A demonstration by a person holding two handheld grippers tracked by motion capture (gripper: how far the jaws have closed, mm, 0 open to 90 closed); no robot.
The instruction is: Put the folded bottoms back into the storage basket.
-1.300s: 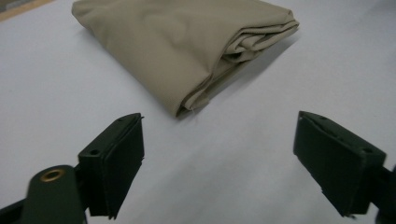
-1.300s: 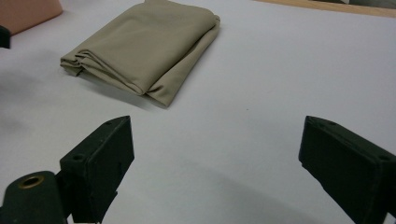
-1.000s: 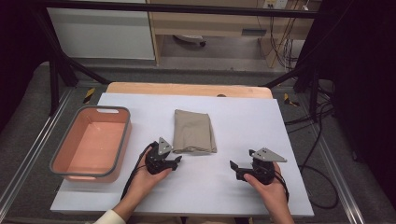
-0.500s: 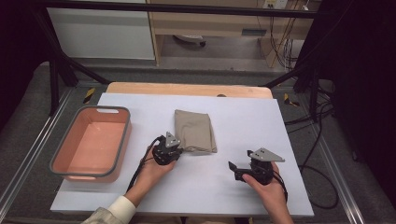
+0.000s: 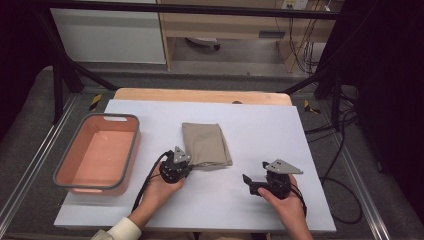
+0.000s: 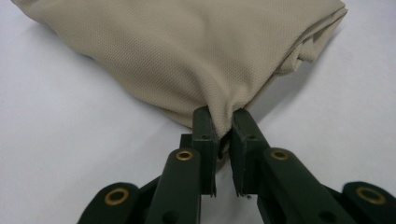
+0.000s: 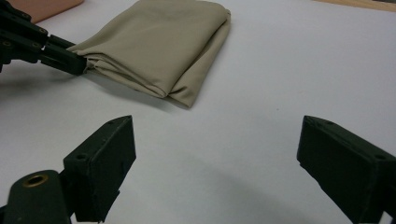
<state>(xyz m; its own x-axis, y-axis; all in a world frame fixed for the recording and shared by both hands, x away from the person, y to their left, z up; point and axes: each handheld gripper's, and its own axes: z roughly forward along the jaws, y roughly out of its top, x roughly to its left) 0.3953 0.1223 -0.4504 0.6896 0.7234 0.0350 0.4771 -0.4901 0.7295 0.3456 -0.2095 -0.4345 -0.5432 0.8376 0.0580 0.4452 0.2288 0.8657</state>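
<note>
A folded beige cloth (image 5: pixel 205 143) lies in the middle of the white table. My left gripper (image 5: pixel 189 167) is at the cloth's near left corner and is shut on it. In the left gripper view the two jaws pinch the cloth (image 6: pixel 196 56) edge at the left gripper (image 6: pixel 223 122) tips. The right gripper view has the cloth (image 7: pixel 163 42) ahead with the left gripper (image 7: pixel 83 66) clamped on its corner. My right gripper (image 5: pixel 247 182) rests on the table to the right, open, nothing between its jaws; the right gripper (image 7: pixel 215 154) jaws stand wide apart.
A salmon-coloured bin (image 5: pixel 97 155) with a grey rim stands at the table's left side. Cables (image 5: pixel 340 185) hang off the right edge. A wooden strip (image 5: pixel 200 95) runs along the table's far edge.
My left gripper moved forward and right to the cloth's near corner and closed on it. The right gripper stayed where it was.
</note>
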